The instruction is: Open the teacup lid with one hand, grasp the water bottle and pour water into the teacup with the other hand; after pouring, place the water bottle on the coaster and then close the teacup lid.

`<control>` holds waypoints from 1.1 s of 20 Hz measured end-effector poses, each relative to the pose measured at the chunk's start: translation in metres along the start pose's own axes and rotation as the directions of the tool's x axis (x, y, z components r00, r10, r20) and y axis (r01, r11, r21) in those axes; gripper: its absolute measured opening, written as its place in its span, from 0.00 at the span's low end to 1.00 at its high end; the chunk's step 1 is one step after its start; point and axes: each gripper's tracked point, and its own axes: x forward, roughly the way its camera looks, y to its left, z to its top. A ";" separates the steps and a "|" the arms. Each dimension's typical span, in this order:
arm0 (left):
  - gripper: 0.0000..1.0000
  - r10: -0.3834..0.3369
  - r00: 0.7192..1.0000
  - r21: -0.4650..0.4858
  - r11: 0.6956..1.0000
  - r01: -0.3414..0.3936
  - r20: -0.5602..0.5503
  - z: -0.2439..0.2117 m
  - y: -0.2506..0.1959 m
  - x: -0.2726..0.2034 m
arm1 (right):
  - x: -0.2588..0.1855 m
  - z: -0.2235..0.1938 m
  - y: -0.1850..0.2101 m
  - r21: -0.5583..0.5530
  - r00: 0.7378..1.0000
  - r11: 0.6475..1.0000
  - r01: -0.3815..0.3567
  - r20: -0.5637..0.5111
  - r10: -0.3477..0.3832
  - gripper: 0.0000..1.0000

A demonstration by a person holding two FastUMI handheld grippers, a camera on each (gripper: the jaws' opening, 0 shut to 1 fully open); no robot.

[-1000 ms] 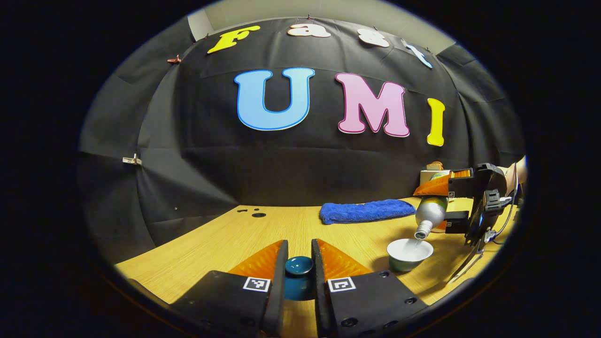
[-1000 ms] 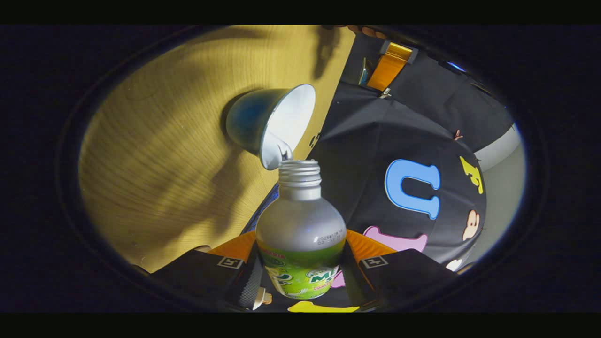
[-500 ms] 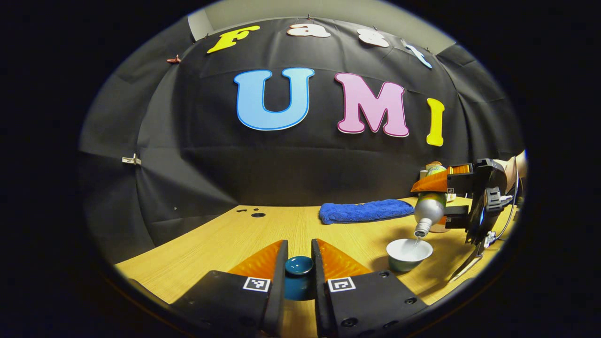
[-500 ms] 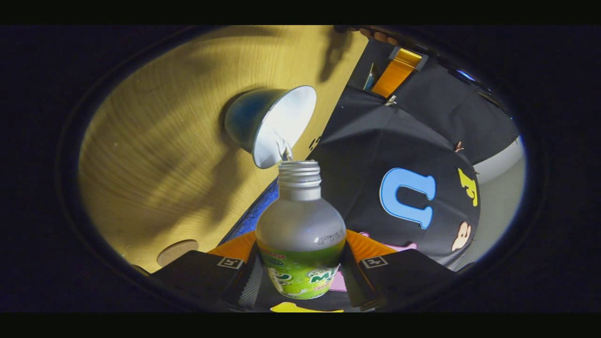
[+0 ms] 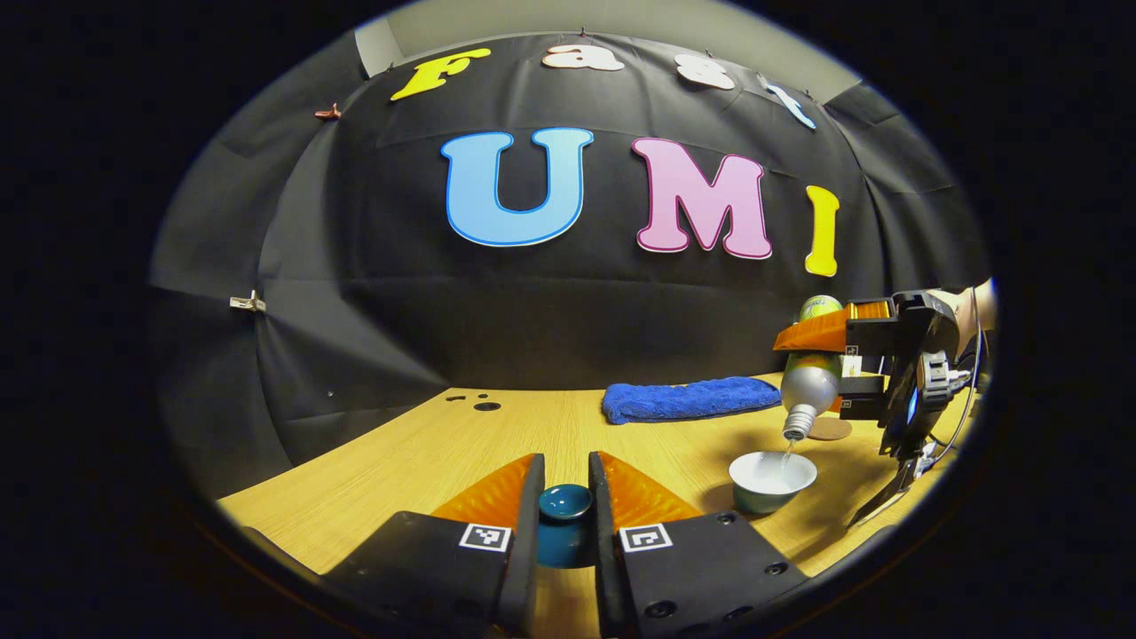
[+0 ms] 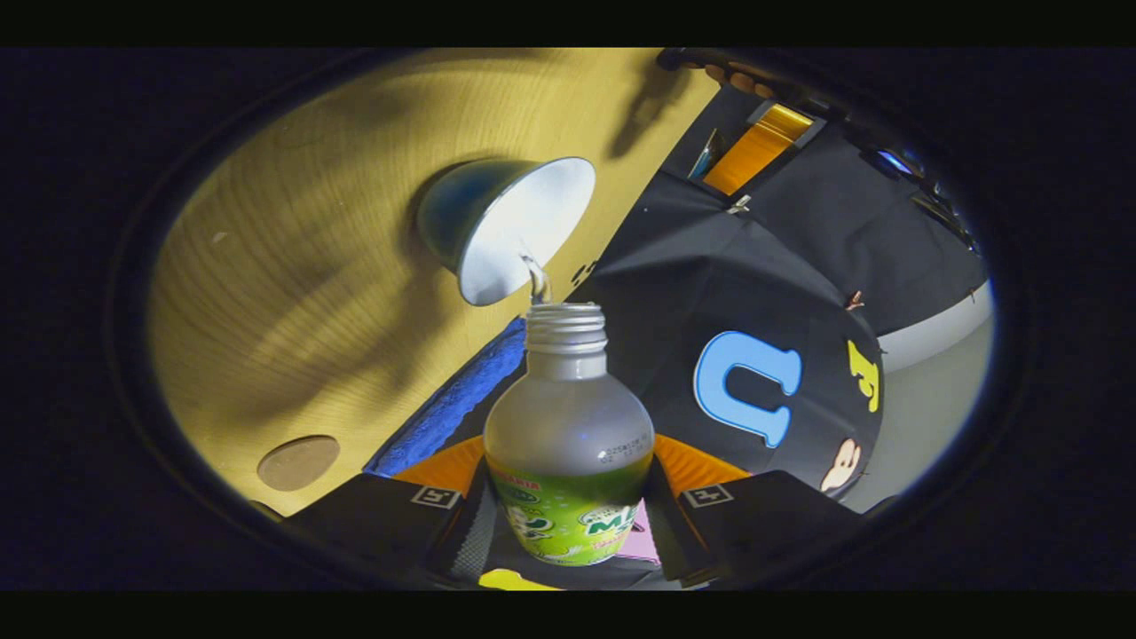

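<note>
Right hand-held gripper (image 6: 568, 506) around tilted bottle (image 6: 568, 444)

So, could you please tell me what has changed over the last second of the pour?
The right tongs have lifted the water bottle and begun tipping it back up; its mouth now sits higher above the teacup, with a thin stream still falling. The coaster has come into view. The left tongs still grip the lid.
</note>
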 end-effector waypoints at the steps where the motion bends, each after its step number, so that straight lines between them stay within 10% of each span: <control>1: 0.31 0.000 1.000 0.000 1.000 0.000 0.000 0.000 0.000 0.000 | 0.001 0.000 -0.003 -0.018 1.000 1.000 0.006 0.006 -0.006 0.75; 22: 0.30 -0.007 1.000 -0.004 1.000 0.007 0.003 -0.002 -0.002 0.002 | 0.003 0.002 -0.034 -0.129 0.998 0.991 0.045 0.040 -0.040 0.75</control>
